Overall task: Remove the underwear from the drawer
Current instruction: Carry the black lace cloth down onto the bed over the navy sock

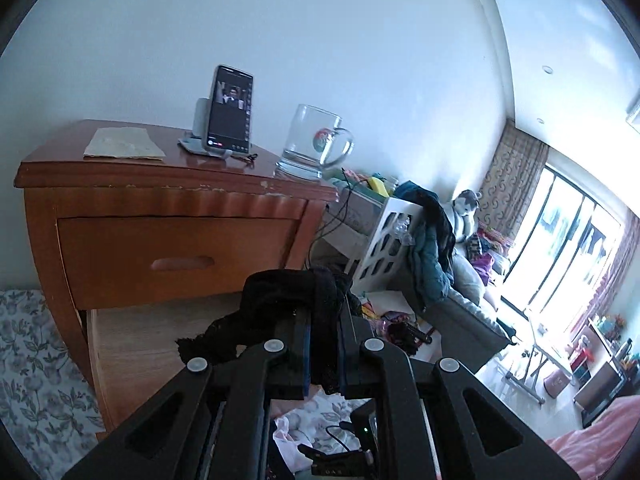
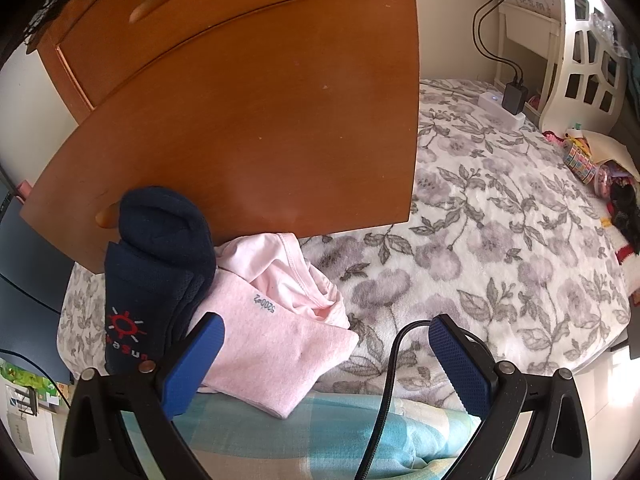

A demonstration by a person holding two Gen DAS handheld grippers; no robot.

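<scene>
While right gripper gapes empty, left gripper clamps black underwear.

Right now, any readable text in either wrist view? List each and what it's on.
"920Dm2" as it reads, small grey print, upside down: pale pink folded garment.
Red letters under a red sun logo, partly hidden, unreadable: navy blue sock.
Screen text too small: upright black phone.
Round logo blurred: clear glass mug.

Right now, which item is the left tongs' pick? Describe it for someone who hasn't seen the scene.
Find the wooden nightstand with its lower drawer pulled open. In front of it the left tongs are shut on the black lacy underwear. It is the only black garment; the clothes lying on the floral blanket are pink and navy.
</scene>
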